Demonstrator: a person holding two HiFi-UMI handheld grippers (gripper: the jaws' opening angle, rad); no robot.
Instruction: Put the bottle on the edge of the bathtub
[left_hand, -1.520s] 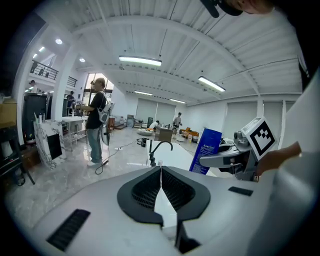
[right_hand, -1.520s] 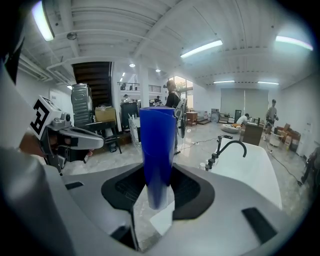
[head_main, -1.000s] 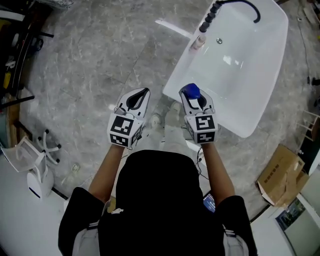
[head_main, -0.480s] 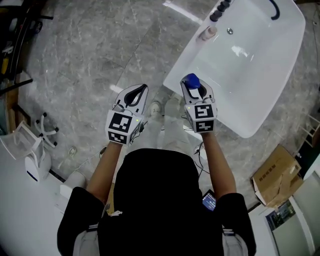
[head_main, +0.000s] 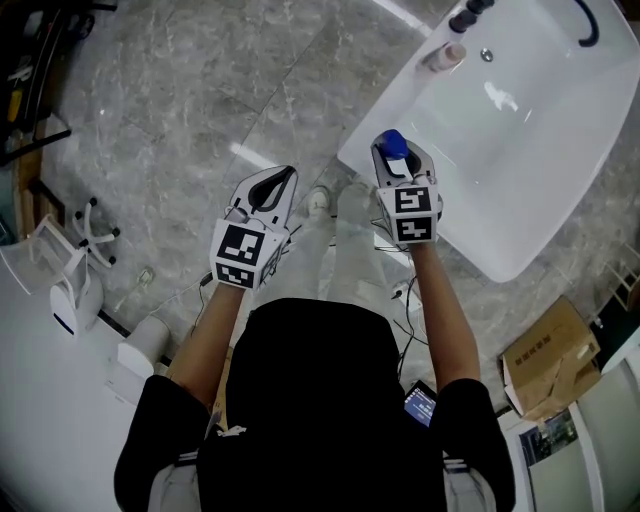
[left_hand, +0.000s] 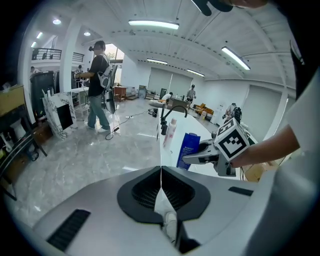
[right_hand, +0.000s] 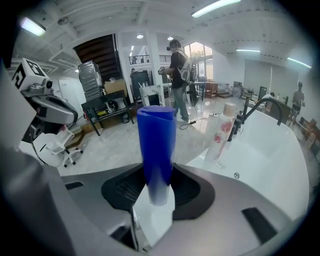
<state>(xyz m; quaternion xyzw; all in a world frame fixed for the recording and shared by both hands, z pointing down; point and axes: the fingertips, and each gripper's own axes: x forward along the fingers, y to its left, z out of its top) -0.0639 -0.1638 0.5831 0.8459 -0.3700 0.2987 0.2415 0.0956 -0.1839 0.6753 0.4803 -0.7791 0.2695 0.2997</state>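
My right gripper (head_main: 397, 158) is shut on a blue bottle (head_main: 393, 146) with a white cap end, held upright over the near left rim of the white bathtub (head_main: 520, 180). In the right gripper view the blue bottle (right_hand: 156, 150) stands straight up between the jaws of the right gripper (right_hand: 155, 192). The left gripper view shows the same blue bottle (left_hand: 189, 149) in the right gripper (left_hand: 200, 155) beside the tub. My left gripper (head_main: 275, 185) hangs over the grey floor left of the tub; its jaws are together with nothing between them, as the left gripper (left_hand: 161, 175) view confirms.
A pale pink bottle (head_main: 442, 57) stands on the tub rim by the black faucet (head_main: 470, 14). A cardboard box (head_main: 548, 358) lies at the right, a white chair base (head_main: 85, 240) at the left. A person (left_hand: 100, 85) stands far across the marble floor.
Both grippers have moved toward the tub; the right one carries the blue bottle further over the tub's rim. The left gripper stayed shut and empty.
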